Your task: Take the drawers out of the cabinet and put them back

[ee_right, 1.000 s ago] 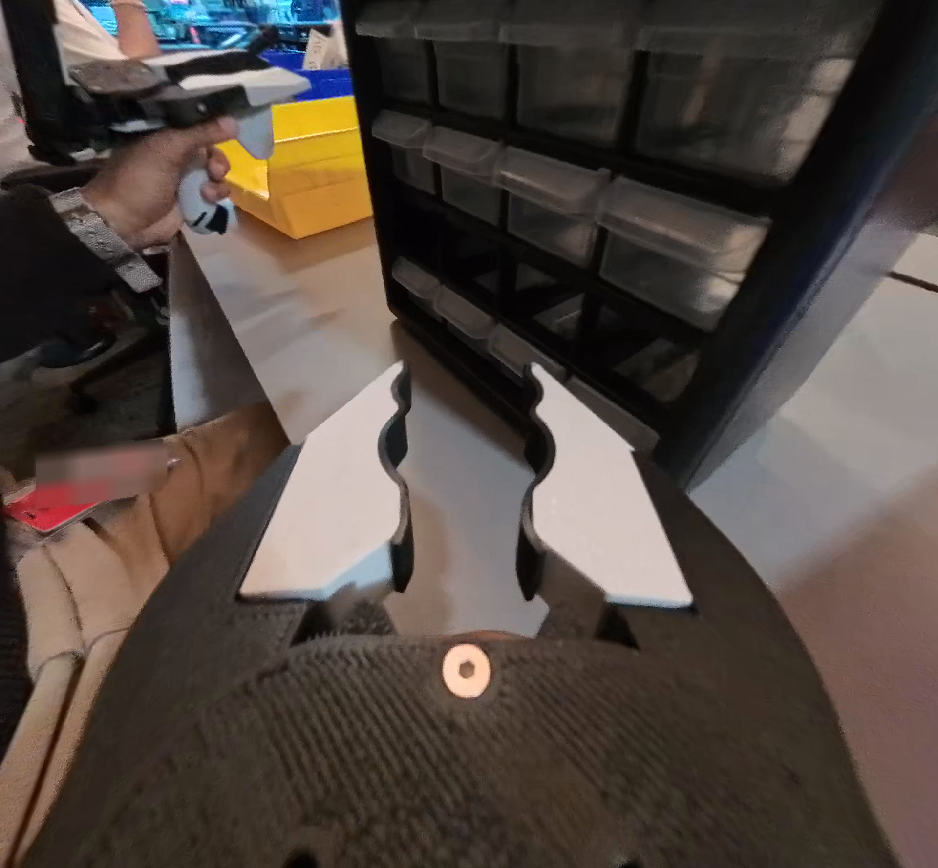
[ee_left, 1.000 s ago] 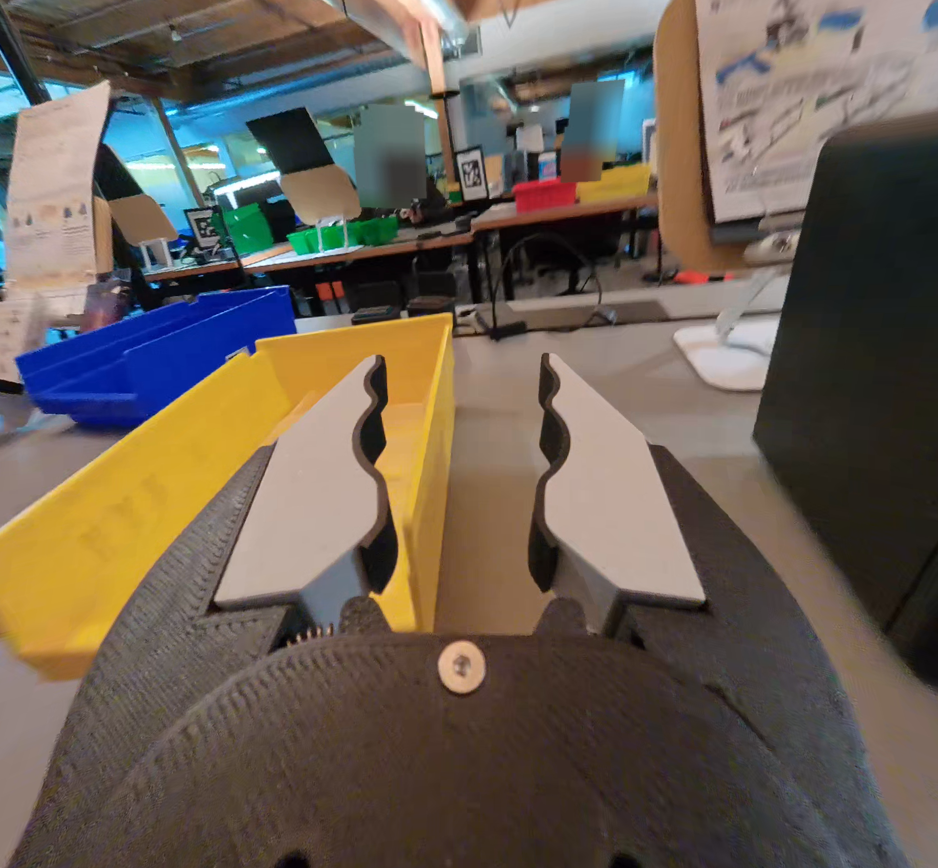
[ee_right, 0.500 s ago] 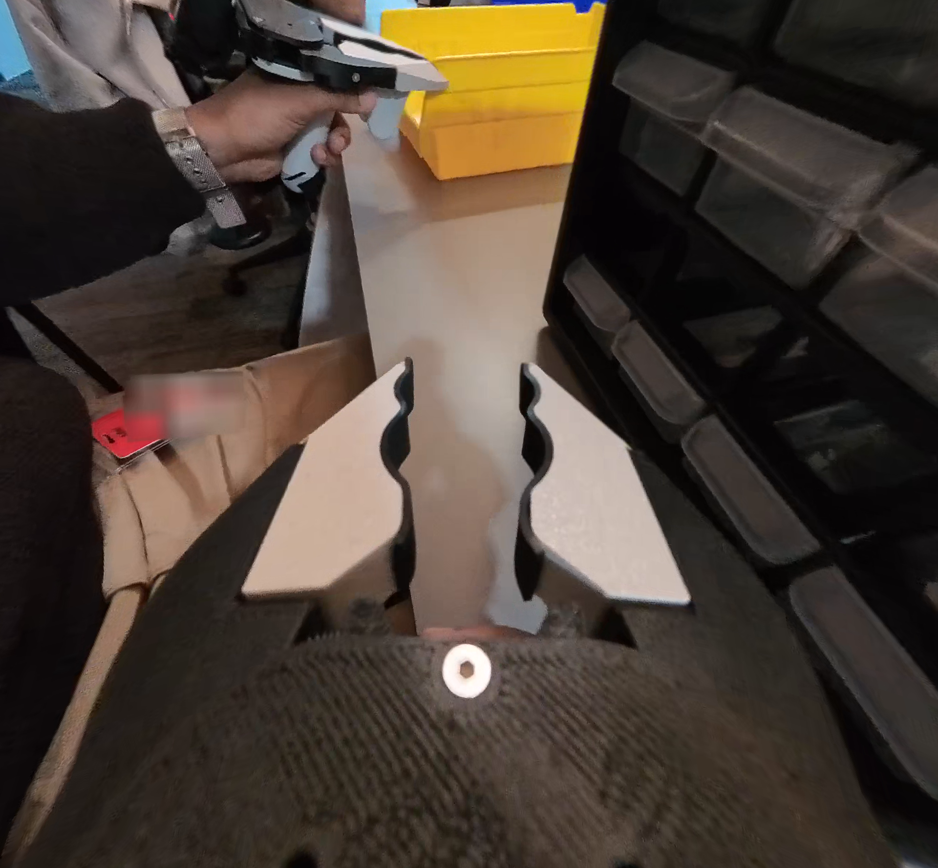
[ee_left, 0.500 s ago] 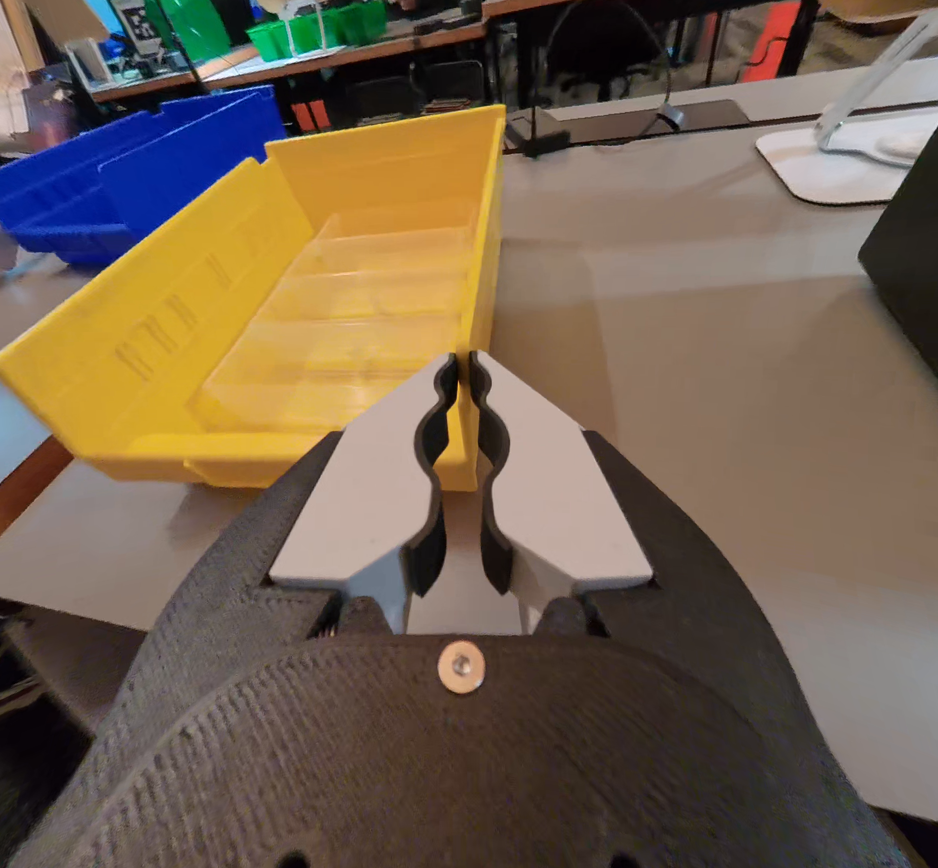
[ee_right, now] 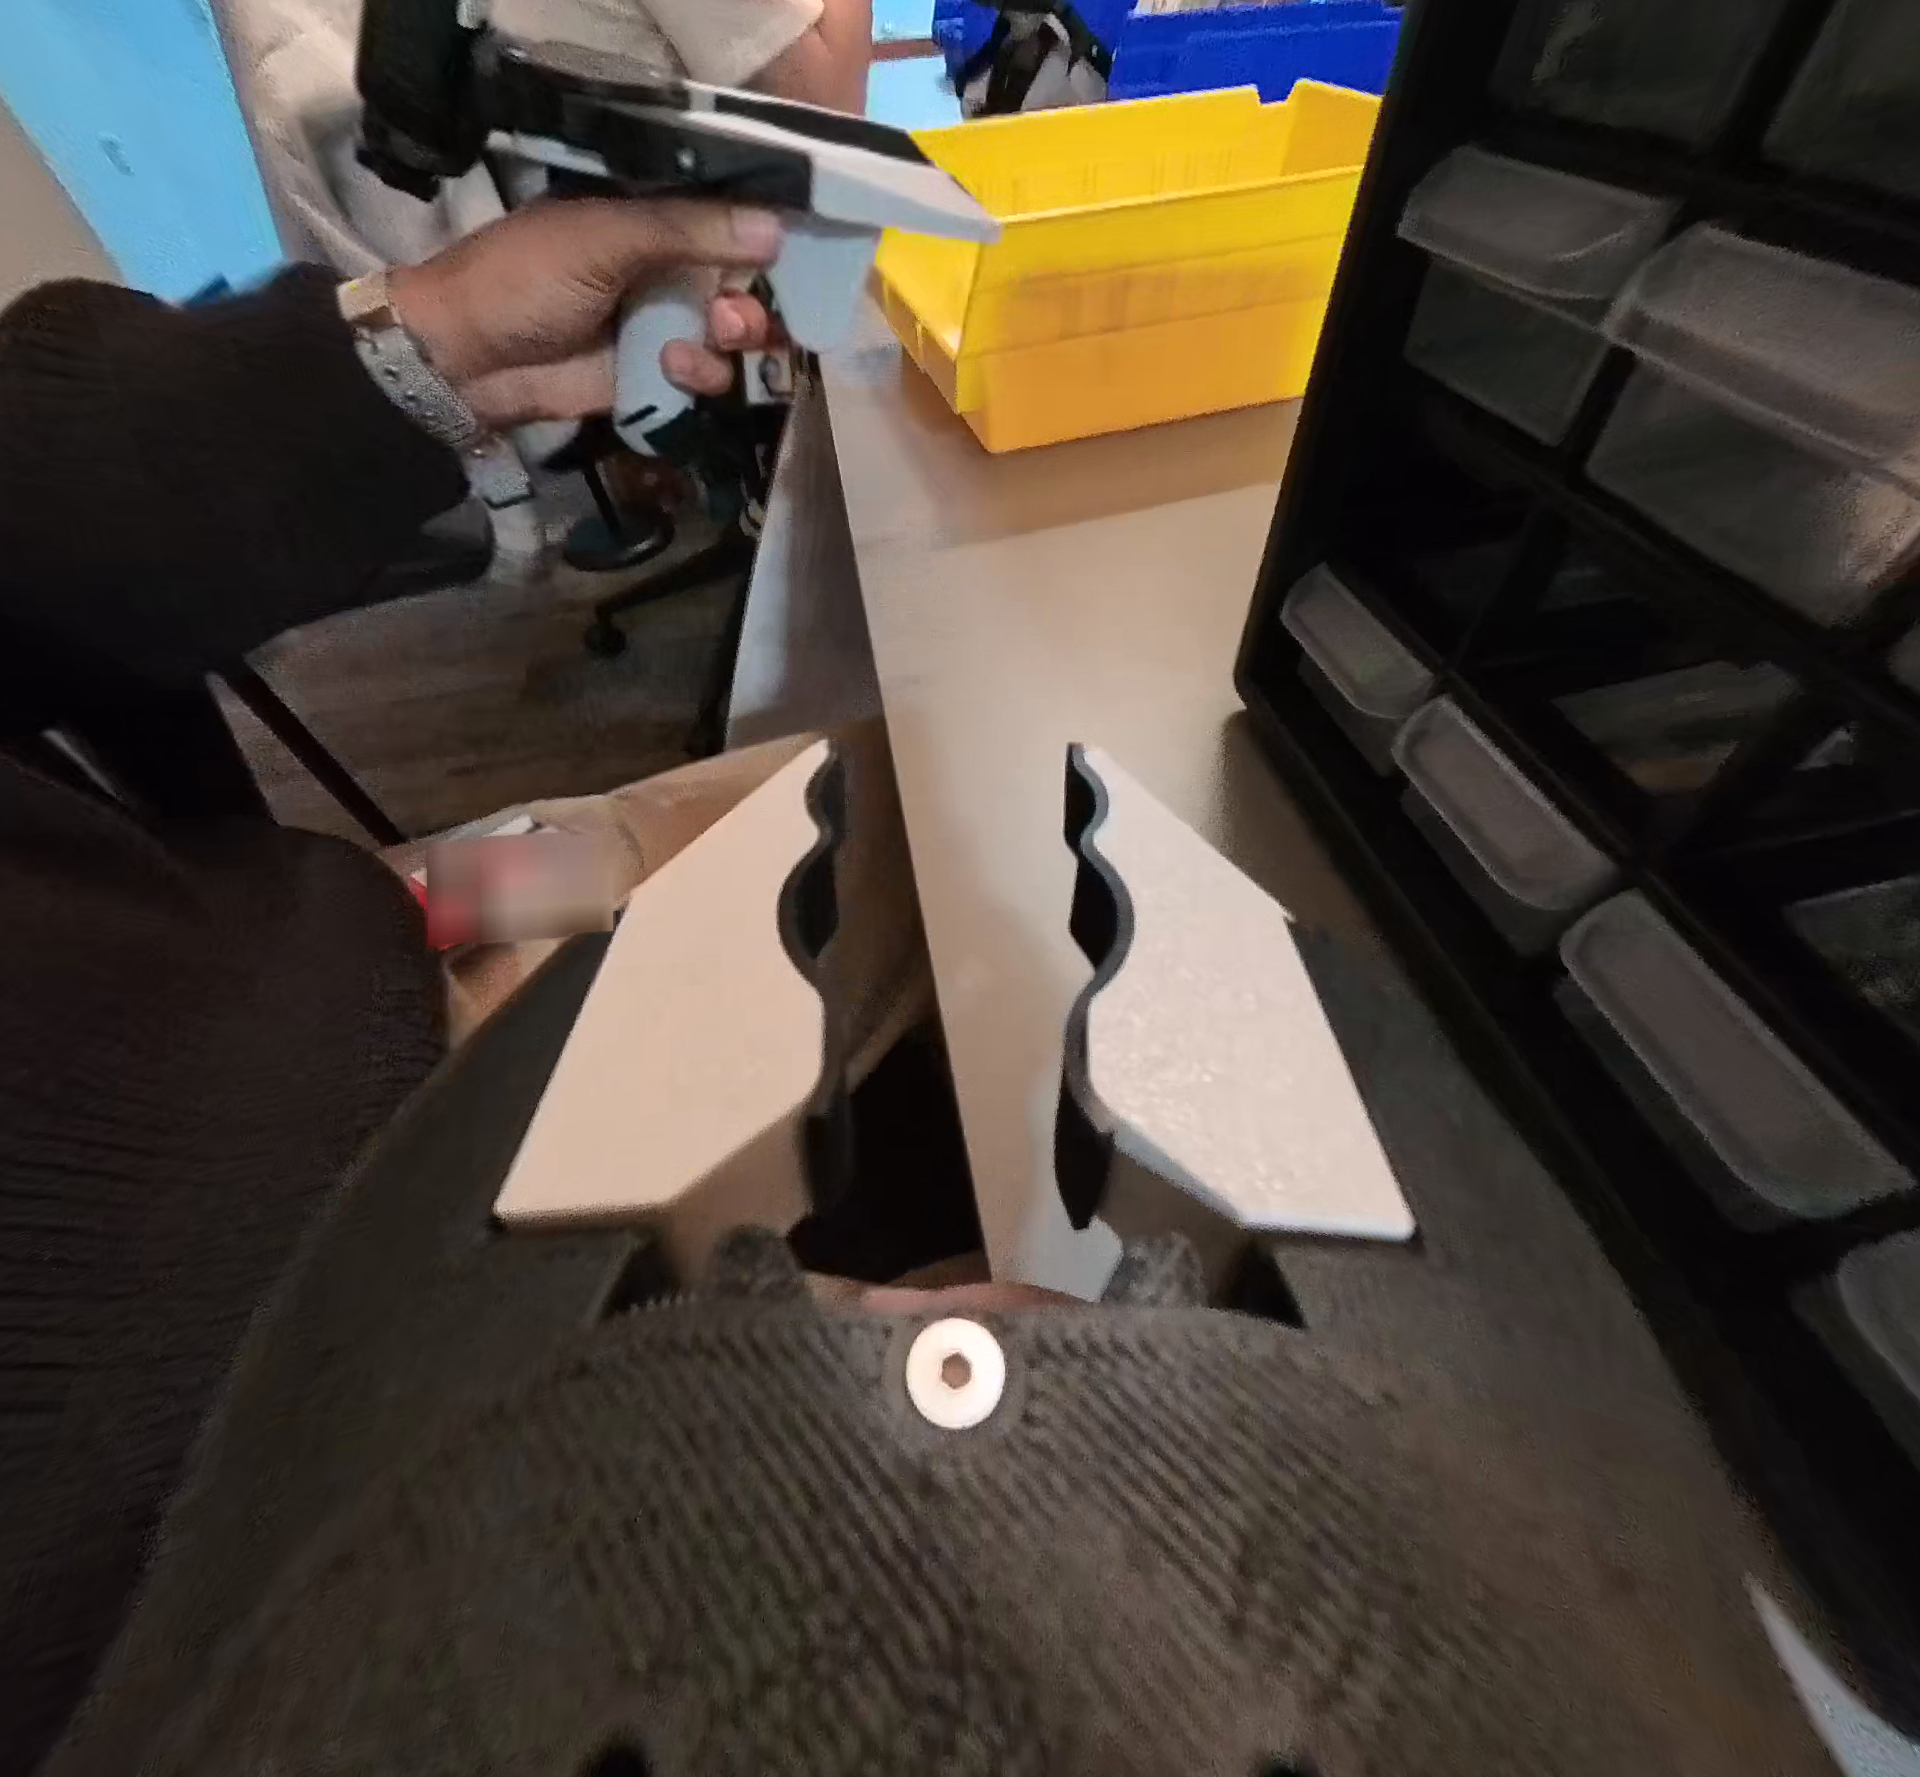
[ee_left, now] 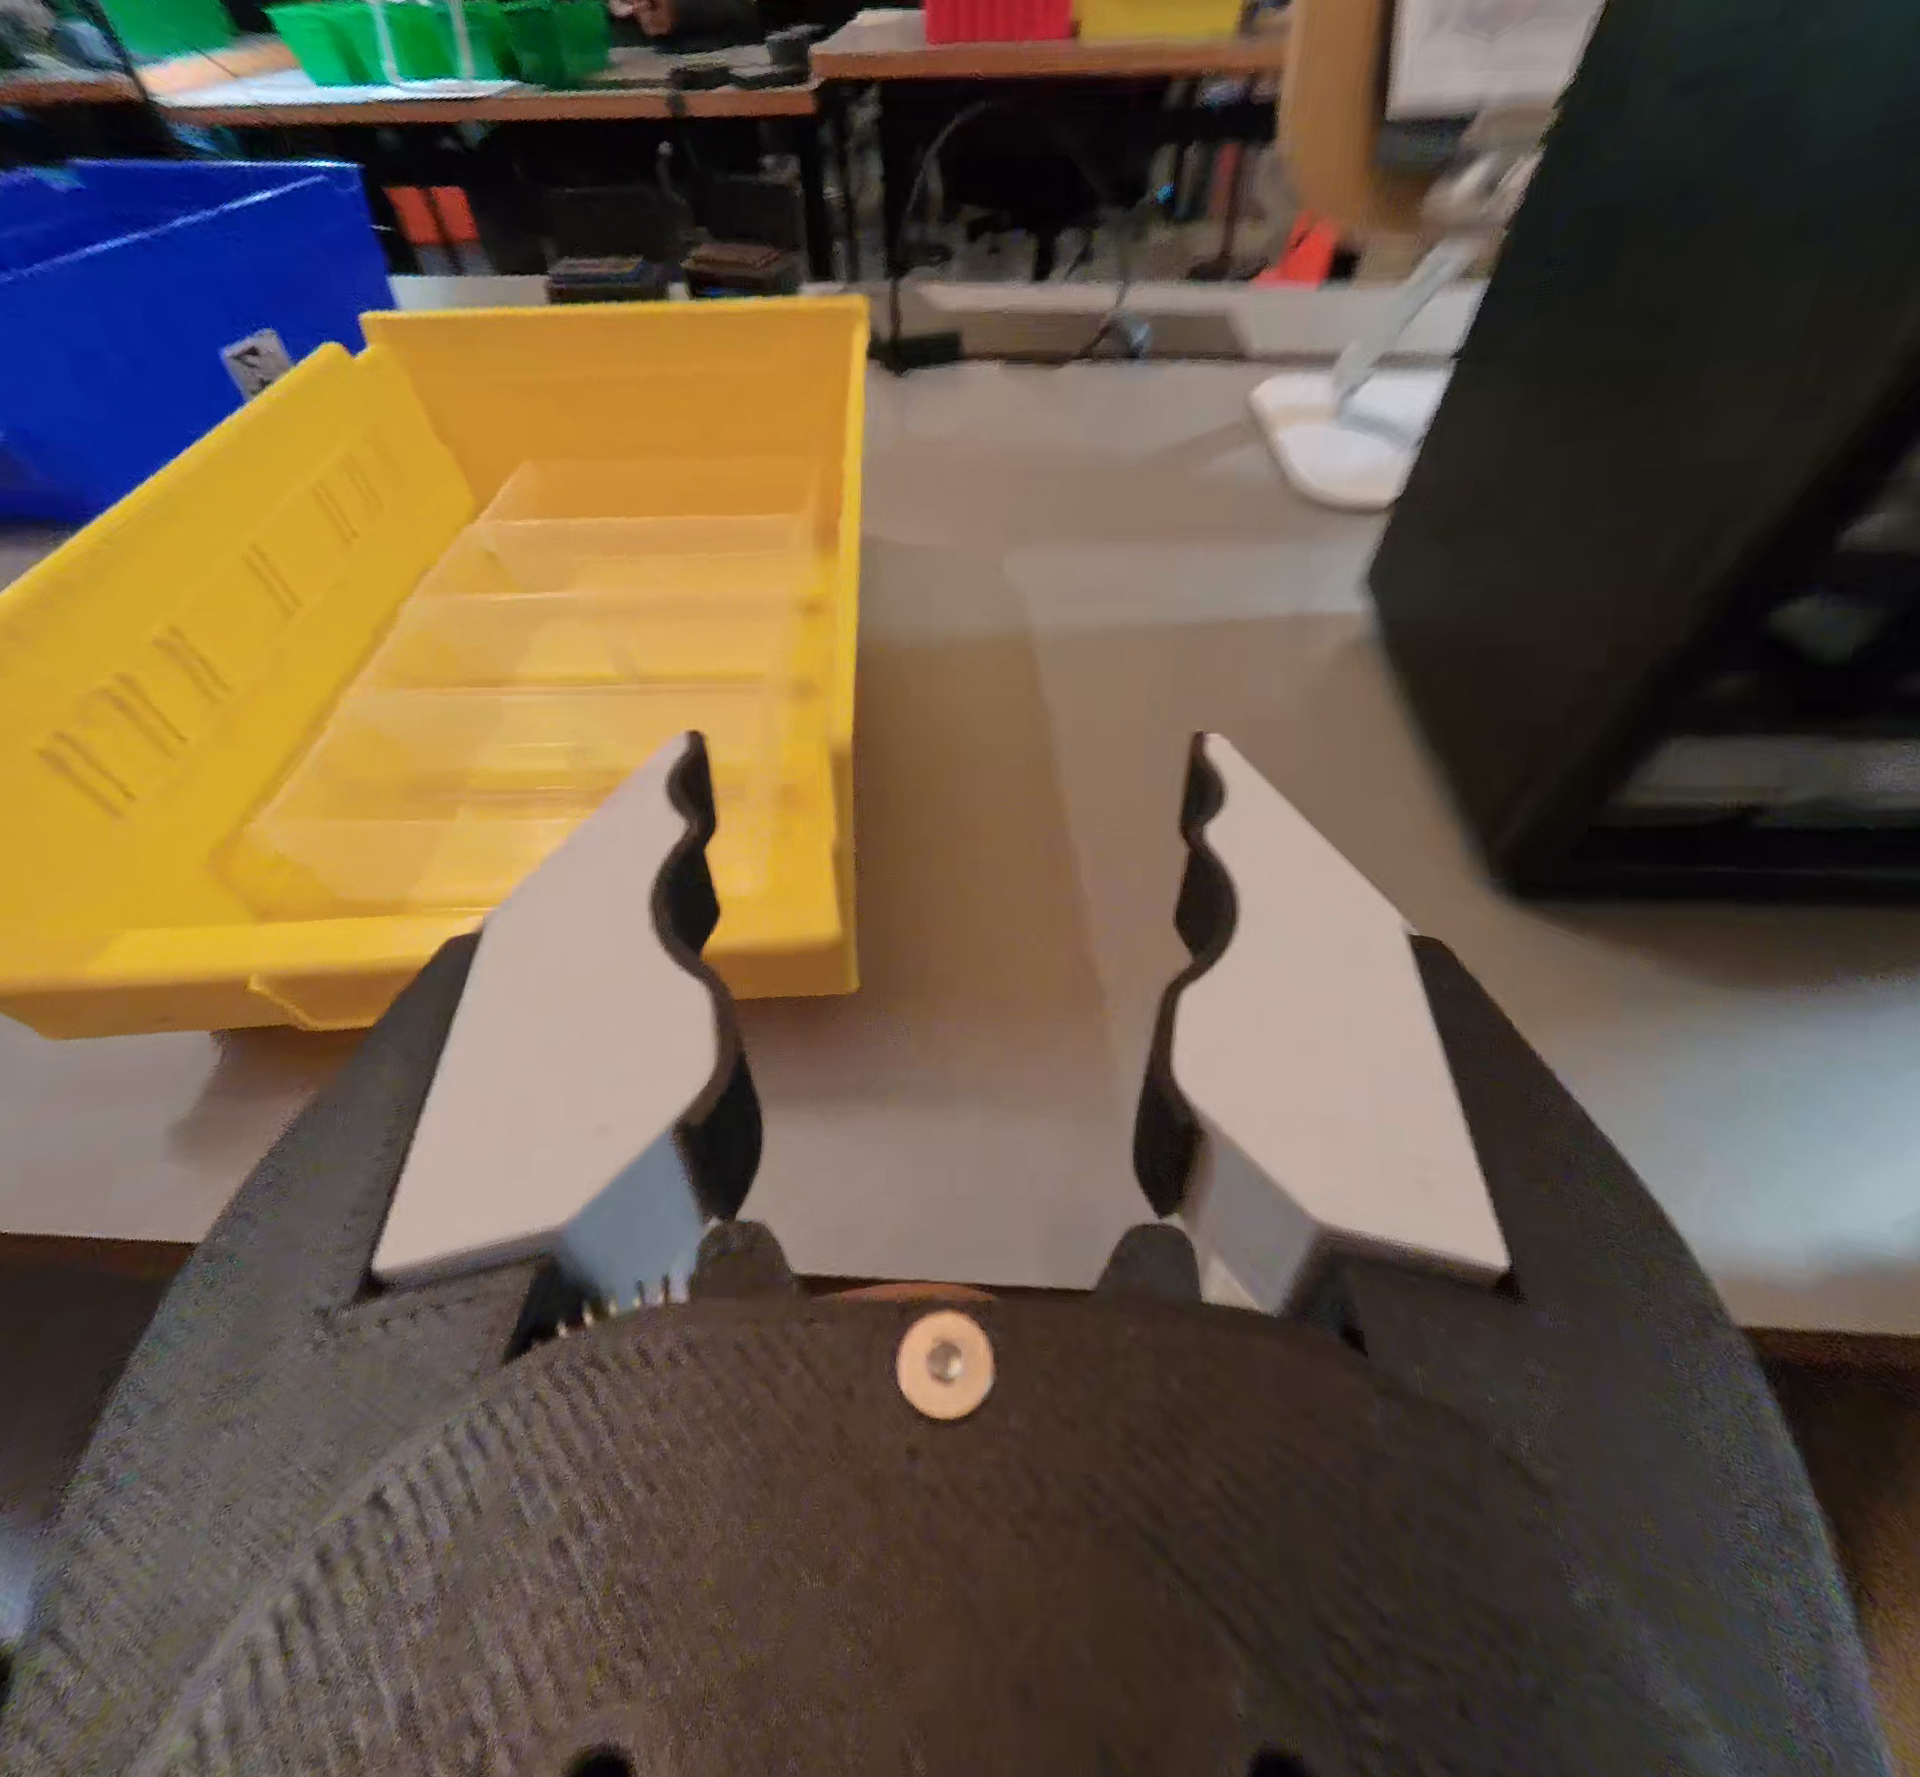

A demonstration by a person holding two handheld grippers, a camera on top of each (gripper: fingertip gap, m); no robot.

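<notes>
A black cabinet (ee_right: 1621, 584) with clear drawers (ee_right: 1496, 813) stands at the right on the grey table (ee_right: 1039, 584); several slots in its third row are empty. Its side shows in the left wrist view (ee_left: 1683, 439). Several clear drawers (ee_left: 582, 688) lie side by side in a yellow bin (ee_left: 145, 709), which also shows in the right wrist view (ee_right: 1132, 273). My left gripper (ee_left: 945, 751) is open and empty, just right of the bin's front corner. My right gripper (ee_right: 951, 771) is open and empty over the table's front edge, left of the cabinet.
A blue bin (ee_left: 156, 293) stands behind the yellow one. A white stand base (ee_left: 1340, 439) sits at the back right. A person's hand (ee_right: 561, 304) holds the left gripper near the table's corner. Far desks carry green, red and yellow bins.
My left gripper shut half a second ago and has opened wide again, having tilted down toward the bin. My right gripper has swung left, away from the cabinet front toward the table's edge.
</notes>
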